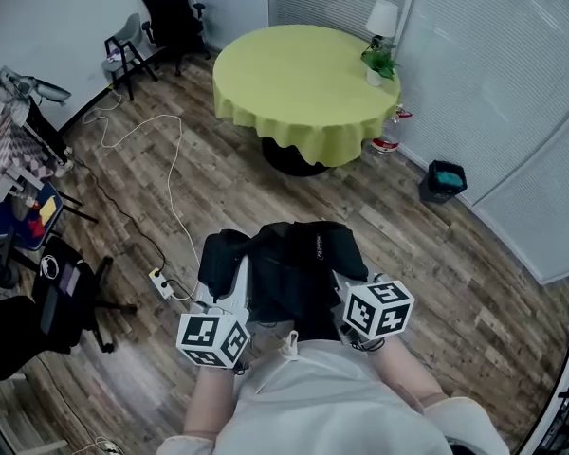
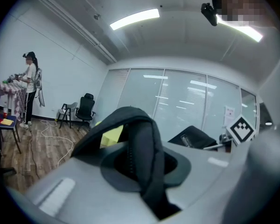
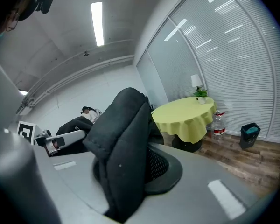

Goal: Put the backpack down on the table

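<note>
Toward six o'clock from the one yellow-draped table point(image 1: 303, 93), one black padded backpack point(image 1: 294, 259) hangs. Two grippers, left gripper point(image 1: 235, 287) and right gripper point(image 1: 348, 287), each clamp their jaws on a shoulder strap point(image 2: 147, 162).

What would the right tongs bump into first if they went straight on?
The right tongs grip the backpack strap. Past it, probably the round table with the yellow-green cloth, but depth is unclear.

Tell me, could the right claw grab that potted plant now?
Probably not. The right claw is shut on the backpack strap, and the potted plant stands at the far edge of the yellow table, well ahead.
</note>
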The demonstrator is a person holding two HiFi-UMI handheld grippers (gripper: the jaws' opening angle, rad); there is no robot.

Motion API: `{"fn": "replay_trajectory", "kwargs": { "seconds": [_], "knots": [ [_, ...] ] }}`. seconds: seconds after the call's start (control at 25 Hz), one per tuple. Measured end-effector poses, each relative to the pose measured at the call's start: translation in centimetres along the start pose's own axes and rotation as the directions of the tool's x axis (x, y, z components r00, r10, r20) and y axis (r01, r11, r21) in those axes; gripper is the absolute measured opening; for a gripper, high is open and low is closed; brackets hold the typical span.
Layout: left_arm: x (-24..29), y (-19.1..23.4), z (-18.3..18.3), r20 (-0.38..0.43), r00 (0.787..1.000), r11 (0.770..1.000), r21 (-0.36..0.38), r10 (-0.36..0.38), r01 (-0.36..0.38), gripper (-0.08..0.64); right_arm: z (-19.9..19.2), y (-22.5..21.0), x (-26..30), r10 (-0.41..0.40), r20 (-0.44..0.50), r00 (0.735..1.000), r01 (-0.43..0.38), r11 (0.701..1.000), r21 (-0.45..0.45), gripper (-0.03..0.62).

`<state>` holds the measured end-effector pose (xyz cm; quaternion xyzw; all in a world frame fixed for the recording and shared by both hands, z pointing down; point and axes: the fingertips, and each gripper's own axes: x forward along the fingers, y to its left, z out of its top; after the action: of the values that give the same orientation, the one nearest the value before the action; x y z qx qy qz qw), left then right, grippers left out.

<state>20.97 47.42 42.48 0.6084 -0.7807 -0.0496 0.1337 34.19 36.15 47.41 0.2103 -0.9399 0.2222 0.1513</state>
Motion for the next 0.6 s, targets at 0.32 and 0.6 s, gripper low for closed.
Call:
{"fn": "replay_trajectory", "kwargs": {
  "seconds": [0.32,0.6],
  "knots": [
    [10.7,2.1,2.9,0.027,0.995,0.995,-0.029,0.092,-0.091,0.043,7.2,-6.1,8.5,0.092,-0.03,0.995,-0.093,0.995,-0.046,0.029],
    [19.6,2.8,5.0,0.072,0.988,0.989,-0.056,0.138,-0.134,0.043,13.6,-11.7,14.4,0.153,-0.038,0.988,-0.156,0.982,-0.105,0.029]
  ]
}}
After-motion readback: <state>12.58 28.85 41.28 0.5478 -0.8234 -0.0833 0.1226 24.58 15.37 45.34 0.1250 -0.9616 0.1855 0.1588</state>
